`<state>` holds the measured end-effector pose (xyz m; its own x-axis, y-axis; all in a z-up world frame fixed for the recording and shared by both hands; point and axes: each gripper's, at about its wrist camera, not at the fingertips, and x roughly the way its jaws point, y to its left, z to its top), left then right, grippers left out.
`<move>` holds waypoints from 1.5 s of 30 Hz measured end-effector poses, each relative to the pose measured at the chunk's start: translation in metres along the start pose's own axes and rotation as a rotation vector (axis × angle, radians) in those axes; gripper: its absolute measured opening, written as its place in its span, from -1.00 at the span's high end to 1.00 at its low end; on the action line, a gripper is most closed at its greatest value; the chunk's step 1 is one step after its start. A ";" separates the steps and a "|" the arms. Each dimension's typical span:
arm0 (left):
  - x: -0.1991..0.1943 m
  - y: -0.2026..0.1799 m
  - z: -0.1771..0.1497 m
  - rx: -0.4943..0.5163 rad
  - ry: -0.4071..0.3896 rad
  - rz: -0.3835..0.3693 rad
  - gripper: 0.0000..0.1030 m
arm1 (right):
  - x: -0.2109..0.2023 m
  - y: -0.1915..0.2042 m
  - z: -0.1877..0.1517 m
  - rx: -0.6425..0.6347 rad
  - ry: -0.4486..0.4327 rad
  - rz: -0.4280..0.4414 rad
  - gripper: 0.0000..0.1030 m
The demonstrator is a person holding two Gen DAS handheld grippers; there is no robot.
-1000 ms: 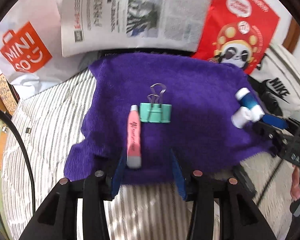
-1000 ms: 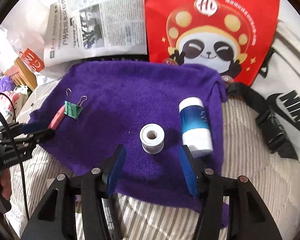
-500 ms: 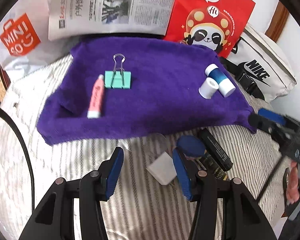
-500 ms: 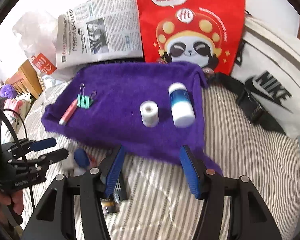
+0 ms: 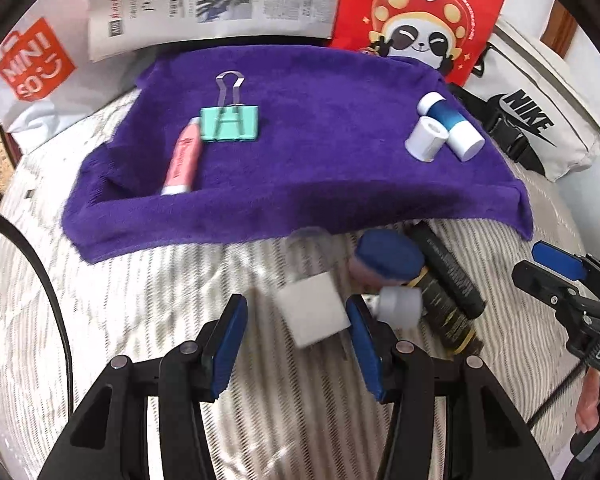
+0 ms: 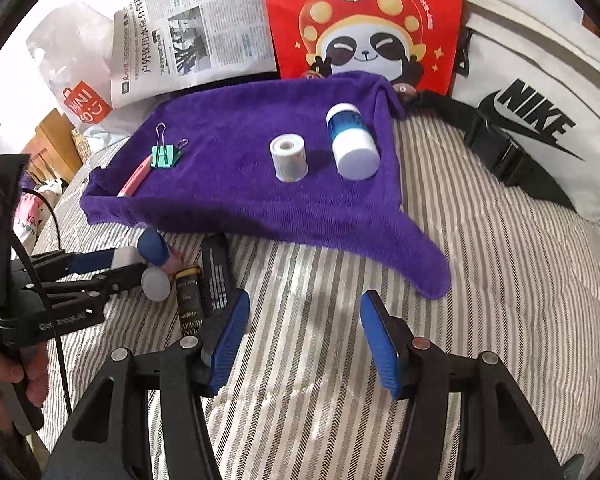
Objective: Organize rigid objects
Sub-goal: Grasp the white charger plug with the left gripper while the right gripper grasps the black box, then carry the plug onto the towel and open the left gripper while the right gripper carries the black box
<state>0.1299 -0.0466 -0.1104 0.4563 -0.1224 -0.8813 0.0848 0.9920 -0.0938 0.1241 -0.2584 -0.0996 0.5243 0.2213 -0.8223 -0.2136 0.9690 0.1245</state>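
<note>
Both grippers have pulled back off the purple towel [image 5: 320,184]. Left gripper [image 5: 296,320] gapes around a white block [image 5: 312,312] near the towel's front edge; right gripper [image 6: 304,332] hangs open, empty. Closing could nudge the crowded neighbouring bottles [image 5: 440,280].
</note>
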 end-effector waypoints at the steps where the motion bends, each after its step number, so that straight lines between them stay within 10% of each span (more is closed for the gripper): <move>1: -0.002 0.004 -0.003 0.002 0.000 0.011 0.04 | 0.001 0.000 -0.002 -0.001 0.004 0.002 -0.11; 9: 0.002 0.002 -0.003 0.036 -0.018 0.027 0.06 | 0.010 0.007 -0.005 -0.015 0.017 0.024 -0.11; 13: 0.003 -0.008 0.000 0.076 -0.030 0.061 0.49 | 0.015 0.014 -0.005 -0.047 0.022 0.027 -0.11; 45: -0.012 0.027 -0.021 0.039 -0.037 0.070 0.49 | 0.044 0.058 0.006 -0.251 0.009 0.014 0.40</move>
<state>0.1083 -0.0177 -0.1122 0.4949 -0.0541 -0.8673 0.0852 0.9963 -0.0136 0.1396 -0.1916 -0.1255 0.5125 0.2328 -0.8265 -0.4197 0.9077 -0.0046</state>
